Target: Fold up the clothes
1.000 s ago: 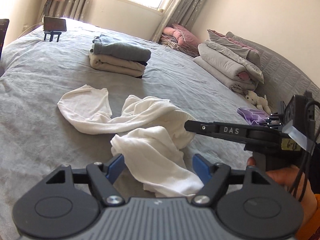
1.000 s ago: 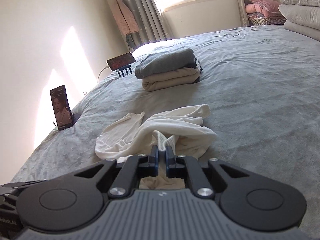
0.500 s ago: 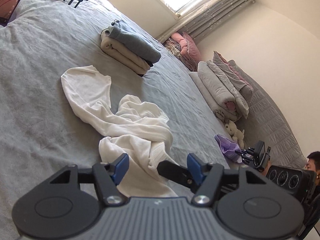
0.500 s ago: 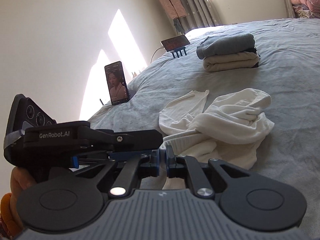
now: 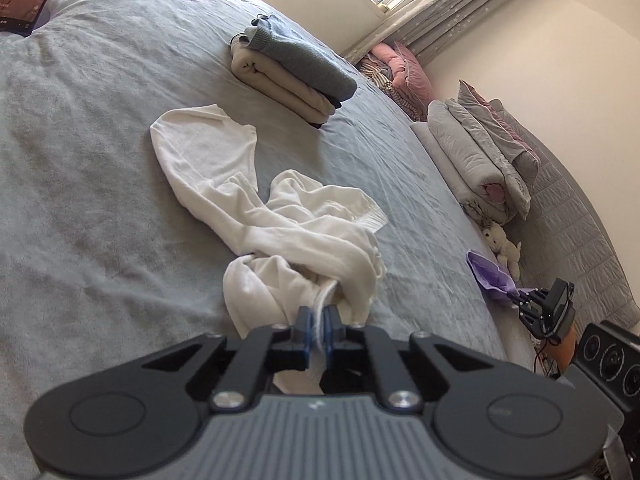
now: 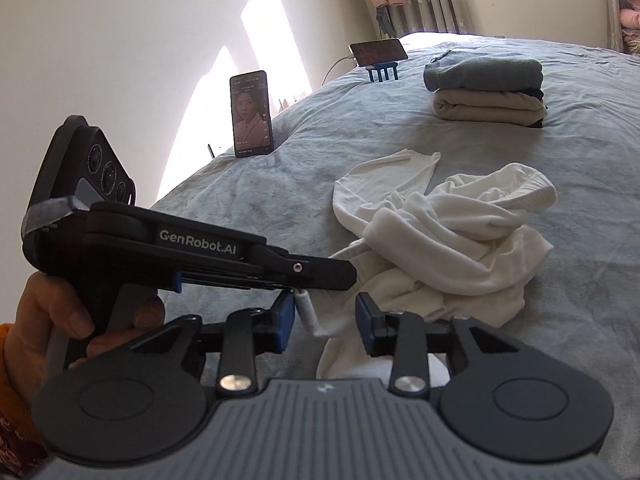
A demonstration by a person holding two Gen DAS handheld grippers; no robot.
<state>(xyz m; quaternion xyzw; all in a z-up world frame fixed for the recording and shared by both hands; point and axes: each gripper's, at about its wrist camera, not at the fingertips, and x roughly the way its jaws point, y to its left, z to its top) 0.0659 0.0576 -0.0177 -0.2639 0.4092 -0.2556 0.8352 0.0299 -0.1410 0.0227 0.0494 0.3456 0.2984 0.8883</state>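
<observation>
Bedroom, grey bed (image 5: 100, 208): white garment (image 5: 304, 236) crumpled mid-bed, toward its near edge, awaiting folding; left tongs (image 5: 316, 330) pinch its near hem to take over the hold, right tongs (image 6: 325, 318) opening, hem between them unpressed; folded stack (image 5: 292, 76) set toward the far edge.

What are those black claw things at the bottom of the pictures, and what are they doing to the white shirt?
They are hand-held pinchers. A person grips one in each hand, and a small camera on each looks forward along its two fingers, so each picture looks out from one pincher. The left gripper has its blue pads closing on a fold of the white garment, which lies crumpled on the grey bed. The right gripper is opening; the cloth edge sits between its pads, which no longer press it. From its camera you see the left pincher side-on, held by a hand. Farther off lie a stack of folded clothes and two phones on stands.
</observation>
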